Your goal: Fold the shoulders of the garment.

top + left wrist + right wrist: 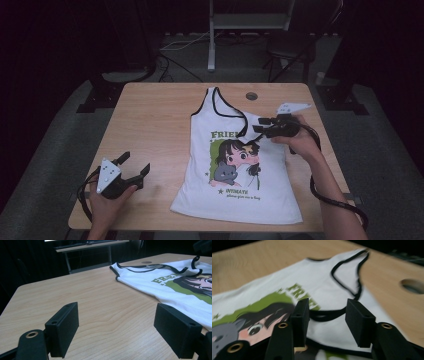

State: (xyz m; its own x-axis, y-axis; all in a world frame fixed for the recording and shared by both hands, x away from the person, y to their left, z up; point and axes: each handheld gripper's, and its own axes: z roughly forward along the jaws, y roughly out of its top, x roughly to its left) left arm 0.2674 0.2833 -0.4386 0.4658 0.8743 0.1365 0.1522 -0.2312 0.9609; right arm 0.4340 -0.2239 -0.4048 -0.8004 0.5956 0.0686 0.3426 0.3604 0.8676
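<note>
A white tank top [235,170] with black trim and a cartoon girl print lies flat on the wooden table [155,115], right of centre. Its right shoulder strap [244,128] is folded down over the print. My right gripper [257,125] hovers at that strap, open; in the right gripper view the black strap [325,315] lies on the fabric between the spread jaws of the right gripper [327,317], untouched by either pad. My left gripper [136,162] rests open near the table's front left, the left gripper [116,327] aimed across bare wood toward the tank top [180,282].
A round cable hole [251,95] sits near the table's far edge, just right of the top's neckline. Behind the table stand a metal stand [212,35] and a dark chair [290,50]. The left half of the table is bare wood.
</note>
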